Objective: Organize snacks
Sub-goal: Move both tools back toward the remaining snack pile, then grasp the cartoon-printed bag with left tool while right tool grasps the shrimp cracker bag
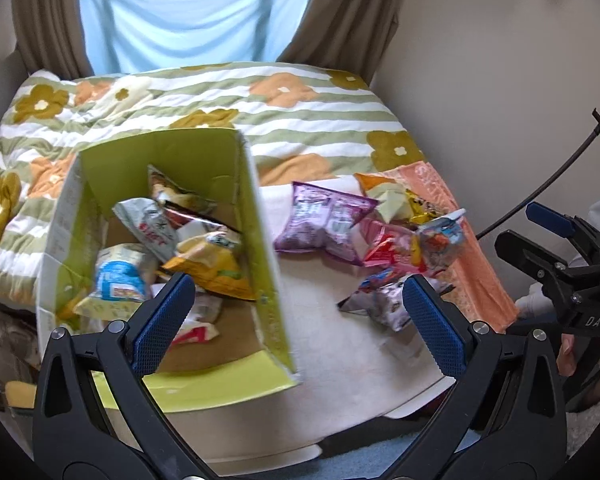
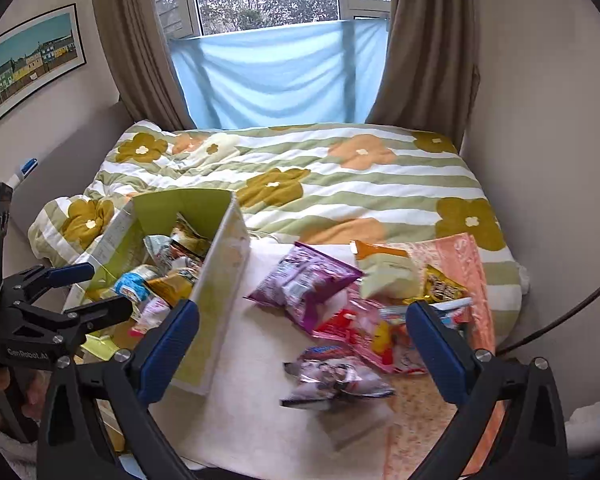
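**Snack sort partly done: box part-filled, a pile left on the bed**

Left wrist view: the left gripper (image 1: 298,312) hung with its jaws spread wide and nothing between them, above the near edge of the bed (image 1: 300,120). The green box (image 1: 256,216) stood open at the bed's near left, and several packets already lay inside it, among them a yellow bag (image 1: 212,264), a blue-and-white pack (image 1: 118,276) and a white-and-red bag (image 1: 148,228). To the right of the box, on the white cloth (image 1: 340,344), the unsorted pile remained: a purple bag (image 1: 324,216), a pink-red packet (image 1: 384,248), a silvery packet (image 1: 380,300) nearest the edge, and a few more toward the orange towel (image 1: 476,272). The right gripper (image 1: 540,236) showed at the far right, jaws parted and empty.

Right wrist view: the right gripper (image 2: 302,344) was likewise wide open and held nothing, poised over the pile. The purple bag (image 2: 304,280), a pale green-white bag (image 2: 384,276), a yellow packet (image 2: 444,284), the pink-red packet (image 2: 360,328) and the silvery packet (image 2: 332,380) all lay outside the box (image 2: 224,280). The left gripper (image 2: 80,288) appeared at the left edge, open, beside the box.

By my reckoning the job stood roughly halfway: about as many packets waited on the bed as sat in the box.
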